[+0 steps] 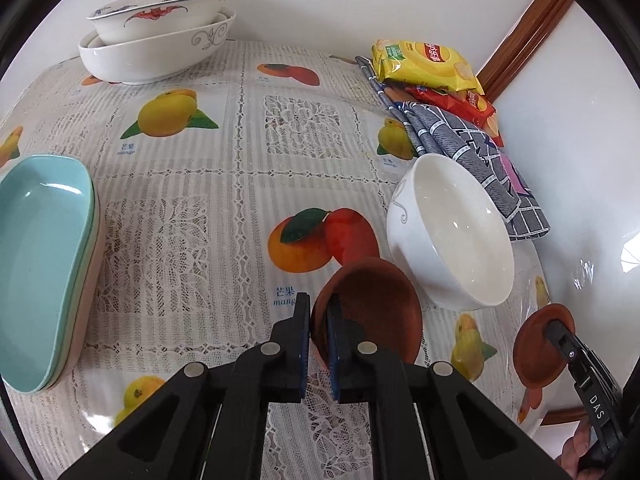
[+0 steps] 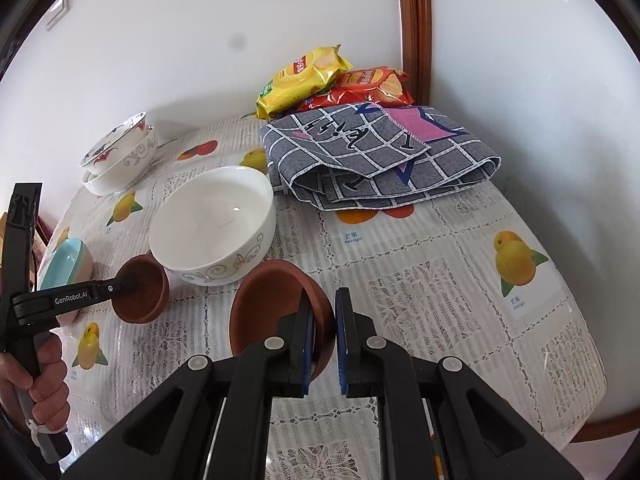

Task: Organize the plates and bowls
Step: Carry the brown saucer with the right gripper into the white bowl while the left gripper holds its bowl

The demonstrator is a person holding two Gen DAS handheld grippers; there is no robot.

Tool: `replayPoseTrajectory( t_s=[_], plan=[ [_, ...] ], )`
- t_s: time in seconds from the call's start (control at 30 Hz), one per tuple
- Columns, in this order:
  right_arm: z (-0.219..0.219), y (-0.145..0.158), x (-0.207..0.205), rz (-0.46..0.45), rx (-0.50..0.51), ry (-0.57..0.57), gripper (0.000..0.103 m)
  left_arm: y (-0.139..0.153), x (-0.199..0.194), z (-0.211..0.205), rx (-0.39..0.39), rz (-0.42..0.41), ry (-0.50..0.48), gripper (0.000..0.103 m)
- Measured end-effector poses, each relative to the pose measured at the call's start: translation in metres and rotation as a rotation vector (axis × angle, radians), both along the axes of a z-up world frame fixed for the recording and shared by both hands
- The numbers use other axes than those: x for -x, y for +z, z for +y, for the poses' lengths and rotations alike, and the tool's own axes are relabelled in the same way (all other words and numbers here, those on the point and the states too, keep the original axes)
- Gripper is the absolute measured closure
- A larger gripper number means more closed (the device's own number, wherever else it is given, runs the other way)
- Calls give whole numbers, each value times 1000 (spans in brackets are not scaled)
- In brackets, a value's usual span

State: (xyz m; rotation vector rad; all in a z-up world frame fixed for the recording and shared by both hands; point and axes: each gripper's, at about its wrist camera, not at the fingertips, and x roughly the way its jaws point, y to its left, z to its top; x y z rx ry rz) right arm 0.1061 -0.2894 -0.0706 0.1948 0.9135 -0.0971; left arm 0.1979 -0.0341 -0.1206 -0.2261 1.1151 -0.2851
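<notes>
Left gripper [image 1: 319, 344] is pinching the rim of a small brown bowl [image 1: 372, 308], jaws narrow, one finger inside and one outside; the bowl is tilting just beside the plain white bowl [image 1: 452, 236]. Right gripper [image 2: 324, 340] is clamping the rim of a second brown bowl [image 2: 276, 300] the same way, near the table's [image 2: 440, 280] front edge. Two decorated white bowls [image 1: 160, 32] are sitting nested at the back left. Stacked teal dishes [image 1: 40, 260] are lying at the left. Folded checked cloth [image 2: 380, 156] and snack bags [image 2: 308, 76] are sitting at the back right.
</notes>
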Motion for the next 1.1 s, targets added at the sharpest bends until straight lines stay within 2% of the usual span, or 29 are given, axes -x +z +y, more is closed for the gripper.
replayPoseTrajectory(
  t_s=[0.63,0.87,1.1],
  plan=[
    [36,44,-49,-104,-5,92,93,74,-2,29,-65,-142,61,95],
    [44,37,-69,-84,-5,116,93,83,-12,32,-55,-160,66,95],
    [50,18,-89,-46,11,129,93,77,-26,32,-58,-149,71,95]
  ],
)
